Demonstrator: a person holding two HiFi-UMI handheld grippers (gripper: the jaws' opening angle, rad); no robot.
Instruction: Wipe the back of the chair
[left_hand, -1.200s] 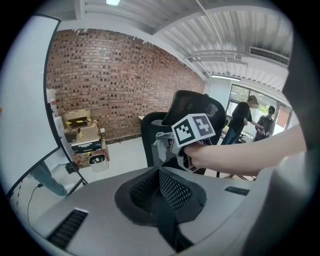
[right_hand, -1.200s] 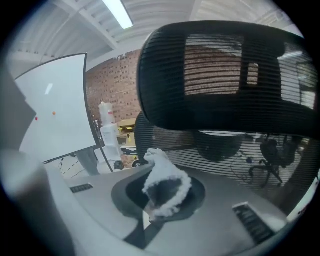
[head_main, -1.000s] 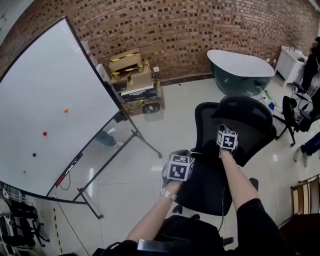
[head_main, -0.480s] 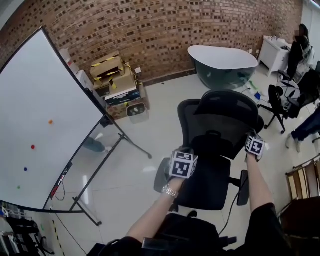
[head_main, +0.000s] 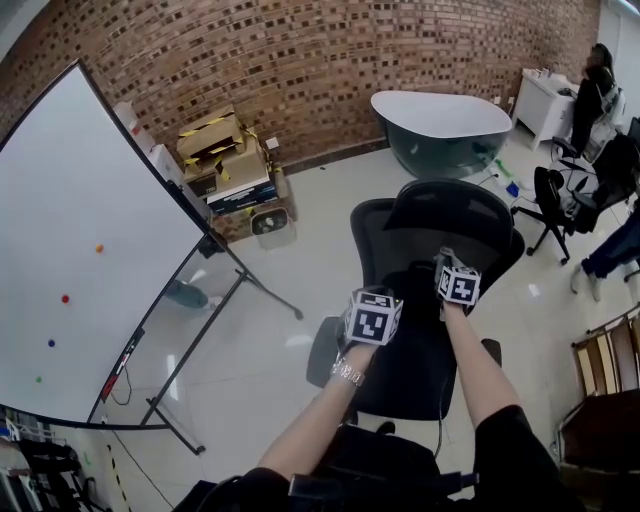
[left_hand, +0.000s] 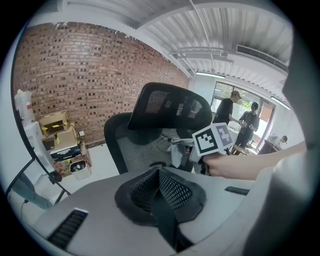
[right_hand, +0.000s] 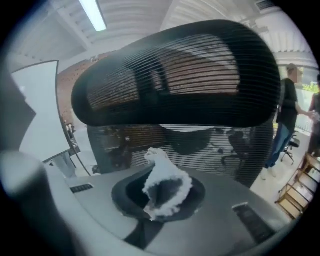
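The right gripper is clamped on a white cloth, right up by the mesh back of the chair. The left gripper, closed on nothing, hovers behind the chair. With nothing steadying it, the chair may swivel away under pressure, or the cloth may snag.

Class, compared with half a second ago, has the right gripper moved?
Yes. The right gripper, holding the cloth, has swept left, from the right edge of the chair back toward its middle.
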